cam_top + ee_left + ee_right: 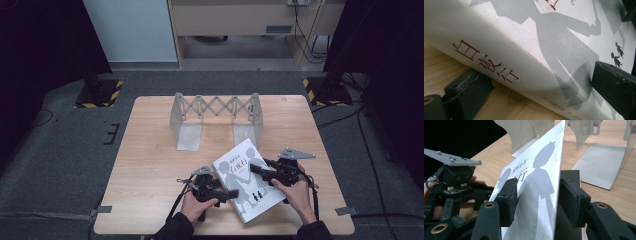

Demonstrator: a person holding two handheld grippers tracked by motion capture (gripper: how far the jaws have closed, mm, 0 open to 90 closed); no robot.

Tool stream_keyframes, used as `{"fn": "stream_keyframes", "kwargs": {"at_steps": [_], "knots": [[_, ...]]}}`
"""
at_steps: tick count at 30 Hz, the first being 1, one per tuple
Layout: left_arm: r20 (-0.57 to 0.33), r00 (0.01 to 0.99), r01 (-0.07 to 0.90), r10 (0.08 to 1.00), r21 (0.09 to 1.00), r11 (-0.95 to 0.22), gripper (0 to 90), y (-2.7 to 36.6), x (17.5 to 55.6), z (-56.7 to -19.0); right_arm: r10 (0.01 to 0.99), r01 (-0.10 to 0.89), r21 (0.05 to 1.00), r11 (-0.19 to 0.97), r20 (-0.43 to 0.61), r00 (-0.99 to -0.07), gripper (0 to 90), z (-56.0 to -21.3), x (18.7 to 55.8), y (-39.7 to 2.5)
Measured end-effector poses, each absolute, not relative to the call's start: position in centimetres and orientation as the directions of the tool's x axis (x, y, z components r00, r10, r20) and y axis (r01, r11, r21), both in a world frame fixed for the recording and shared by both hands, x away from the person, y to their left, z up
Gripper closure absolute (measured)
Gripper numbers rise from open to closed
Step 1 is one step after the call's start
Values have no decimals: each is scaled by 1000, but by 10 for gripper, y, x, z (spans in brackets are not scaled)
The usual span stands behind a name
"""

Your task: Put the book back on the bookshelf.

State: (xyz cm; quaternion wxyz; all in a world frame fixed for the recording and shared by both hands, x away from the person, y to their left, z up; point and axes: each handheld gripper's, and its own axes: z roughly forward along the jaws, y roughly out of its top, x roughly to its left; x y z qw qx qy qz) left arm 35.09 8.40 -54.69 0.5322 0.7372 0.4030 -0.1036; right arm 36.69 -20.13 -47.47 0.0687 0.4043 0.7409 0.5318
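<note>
A thick white book [245, 185] with grey silhouettes and red characters on its cover sits at the table's front, its spine edge lifted. My left gripper [227, 194] is shut on the spine side, one jaw under the book [499, 57] and one pad [616, 87] on the cover. My right gripper [257, 170] is shut on the opposite long edge. In the right gripper view its pads [509, 200] clamp the tilted book [536, 185], and the left gripper [456, 180] shows beyond it.
A metal expanding book rack [215, 115] with two flat foot plates stands behind the book at mid-table. The wooden table [150, 165] has bare room left and right. Dark carpet and stand bases lie beyond its edges.
</note>
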Motion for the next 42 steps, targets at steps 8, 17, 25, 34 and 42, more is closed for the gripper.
{"fn": "stream_keyframes", "kwargs": {"at_steps": [8,17,25,34,42], "knots": [[-574,654,701,493,704,-111,24,83,350,-547,682,526,833,172,284,-674,462,-475,368,-205],[-562,656,697,503,707,-119,32,82,350,-546,714,588,771,245,267,-647,383,-488,369,-205],[-557,655,695,511,709,-118,34,81,349,-546,721,636,744,206,325,-613,374,-497,372,-207],[-578,638,706,509,703,-86,39,80,350,-547,750,658,720,223,304,-587,333,-503,374,-206],[-577,637,705,511,704,-85,41,80,351,-547,747,680,710,182,350,-566,342,-508,374,-208]]}}
